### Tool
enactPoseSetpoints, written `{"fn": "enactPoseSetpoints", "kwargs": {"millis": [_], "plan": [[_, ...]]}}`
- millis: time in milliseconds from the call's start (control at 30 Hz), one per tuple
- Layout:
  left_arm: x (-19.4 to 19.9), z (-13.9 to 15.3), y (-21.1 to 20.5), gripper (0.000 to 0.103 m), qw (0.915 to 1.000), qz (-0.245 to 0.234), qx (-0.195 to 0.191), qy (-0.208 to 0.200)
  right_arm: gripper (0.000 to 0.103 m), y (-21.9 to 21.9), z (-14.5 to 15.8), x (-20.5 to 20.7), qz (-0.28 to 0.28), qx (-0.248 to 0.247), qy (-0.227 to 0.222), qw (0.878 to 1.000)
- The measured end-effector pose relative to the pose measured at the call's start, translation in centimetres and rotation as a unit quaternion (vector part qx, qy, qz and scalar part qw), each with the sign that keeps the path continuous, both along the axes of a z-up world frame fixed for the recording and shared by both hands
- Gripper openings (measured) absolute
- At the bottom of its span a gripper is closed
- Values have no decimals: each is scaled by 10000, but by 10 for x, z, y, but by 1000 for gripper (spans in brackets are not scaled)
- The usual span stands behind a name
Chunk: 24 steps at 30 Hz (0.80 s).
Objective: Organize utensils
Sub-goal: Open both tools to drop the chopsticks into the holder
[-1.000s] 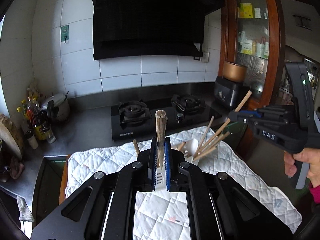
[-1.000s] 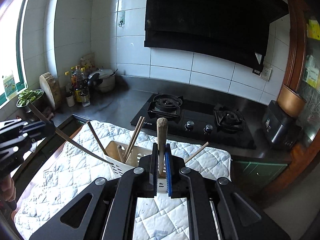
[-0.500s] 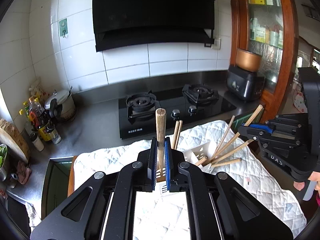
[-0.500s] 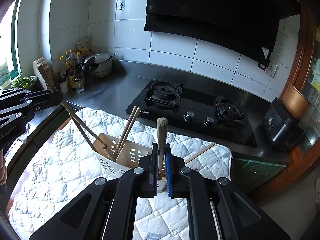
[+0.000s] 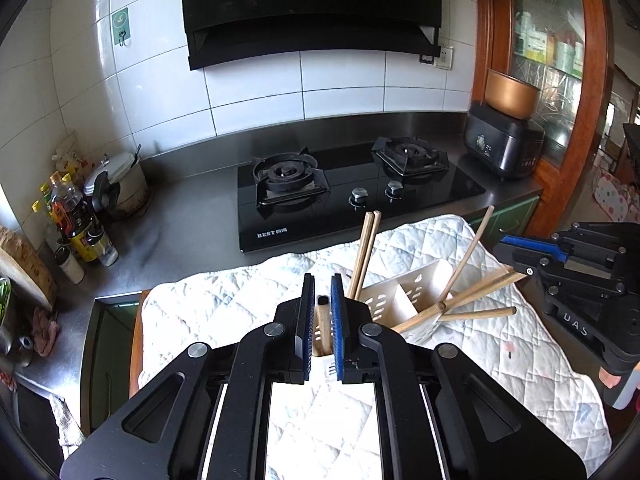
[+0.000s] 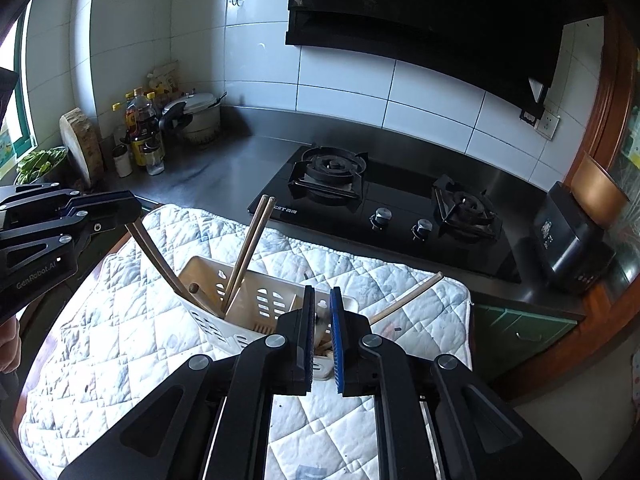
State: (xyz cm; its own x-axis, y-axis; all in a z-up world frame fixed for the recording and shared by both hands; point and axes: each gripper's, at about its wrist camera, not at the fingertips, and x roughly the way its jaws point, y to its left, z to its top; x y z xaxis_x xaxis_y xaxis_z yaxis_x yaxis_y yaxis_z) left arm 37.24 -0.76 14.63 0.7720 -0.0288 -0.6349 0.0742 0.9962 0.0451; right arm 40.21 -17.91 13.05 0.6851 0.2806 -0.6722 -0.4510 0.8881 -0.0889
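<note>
**L wrist view:** I'm holding the left gripper [image 5: 322, 320] right over the near end of the white utensil holder [image 5: 404, 300], which is sitting on the quilted mat [image 5: 224, 312] on the desk. Jaws are standing slightly apart. A wooden handle [image 5: 322, 322] is running up between them, w/ a thin gap on each side, so I'm not reading it as pinched. Its long axis is lining up approx w/ my fingers, lower end down in the near compartment. Judgement: the exit needs to go straight back along that axis, since any sideways pull is going to tip the handle. A chopstick pair [image 5: 366, 248] is leaning upright in the next compartment, just beside my right-hand jaw. The right gripper [image 5: 520, 258] is hovering at the holder's far end, near the tips of the fanned-out sticks.

**R wrist view:** The right gripper [image 6: 322, 320] is also spread a little, w/ nothing clearly clamped, poised over its end of the holder [image 6: 248, 300]. One chopstick [image 6: 408, 298] is pointing out diagonally to the front-right. Can't tell if it's lying on the mat or poking out of the holder. It's nearer to this gripper than to the left gripper [image 6: 120, 210], which is across the holder at the top of a slanted stick [image 6: 160, 260].
</note>
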Motion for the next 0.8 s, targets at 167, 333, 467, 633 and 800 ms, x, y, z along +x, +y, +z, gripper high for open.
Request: {"fn": "enactPoseSetpoints", "kwargs": {"millis": [167,333,467,633,800], "plan": [[-2,6,2,9,9999,17,-100,-82,19,-5,9,-2,-69,112,-94,9999],[-21,20,1,11,9993,26,-42,-357,30,-12,26,-19,-128,203,-315,9992],[-43,32,-1,32,9983,51,17,-589,36,-14,35,-37,-137,255,-417,9987],[-69,40,0,35,9975,52,5,-705,45,-18,42,-61,-144,303,-531,9980],[-101,45,2,50,9960,40,60,-892,56,-23,45,-89,-145,288,-652,9973]]}}
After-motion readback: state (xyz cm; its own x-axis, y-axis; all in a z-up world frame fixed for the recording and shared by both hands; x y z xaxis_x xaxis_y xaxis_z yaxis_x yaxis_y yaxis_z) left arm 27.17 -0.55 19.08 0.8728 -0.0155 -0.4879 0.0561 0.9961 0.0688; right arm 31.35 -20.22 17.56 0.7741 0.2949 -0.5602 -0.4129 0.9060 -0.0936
